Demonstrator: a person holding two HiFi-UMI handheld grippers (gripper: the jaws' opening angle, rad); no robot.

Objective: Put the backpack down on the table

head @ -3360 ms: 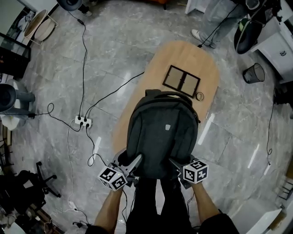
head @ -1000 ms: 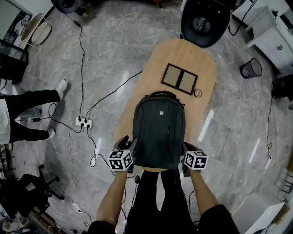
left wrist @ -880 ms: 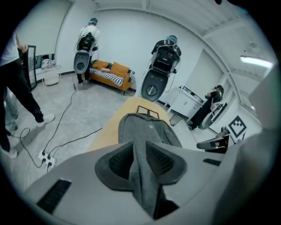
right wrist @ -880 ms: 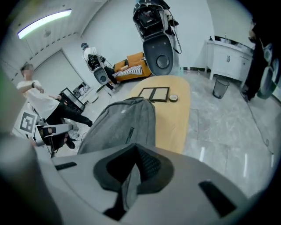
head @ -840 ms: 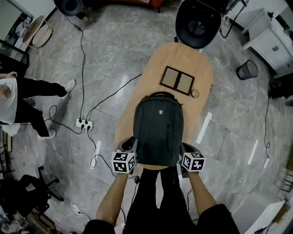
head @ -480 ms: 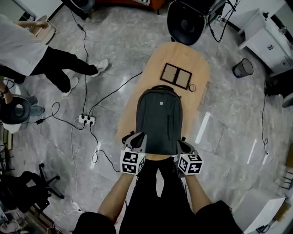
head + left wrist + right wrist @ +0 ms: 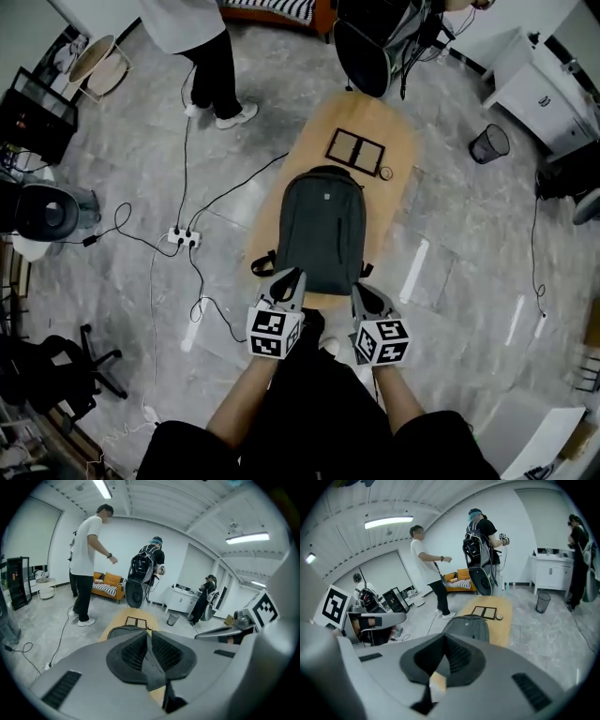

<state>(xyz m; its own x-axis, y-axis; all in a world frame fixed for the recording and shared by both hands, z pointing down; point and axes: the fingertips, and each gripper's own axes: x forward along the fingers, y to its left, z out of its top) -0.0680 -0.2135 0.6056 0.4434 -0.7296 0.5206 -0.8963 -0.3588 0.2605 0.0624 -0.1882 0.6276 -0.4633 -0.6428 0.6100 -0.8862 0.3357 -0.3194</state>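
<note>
A dark grey backpack (image 7: 321, 228) lies flat on the oval wooden table (image 7: 401, 141), its top handle at the far end. My left gripper (image 7: 296, 276) hangs just short of its near left corner, jaws shut with nothing between them. The right gripper (image 7: 359, 290) hangs off the near right corner, shut and empty too. Neither touches the bag. From the left gripper view, the shut left gripper (image 7: 147, 649) looks over the backpack (image 7: 123, 631) and the table (image 7: 136, 616). Beyond the shut right gripper (image 7: 440, 660) lies the backpack (image 7: 468, 625).
A black two-pane frame (image 7: 354, 148) and a small round object (image 7: 385, 172) lie on the table's far end. A black chair (image 7: 367, 49) stands beyond it and a bin (image 7: 487, 142) at the right. A power strip (image 7: 184, 236) with cables is on the floor at left, and a person (image 7: 202, 37) stands nearby.
Both grippers have let go of the backpack's sides, drawn back toward me and risen; the left jaws went shut. The backpack stays flat on the table. A person walked from left to the far side.
</note>
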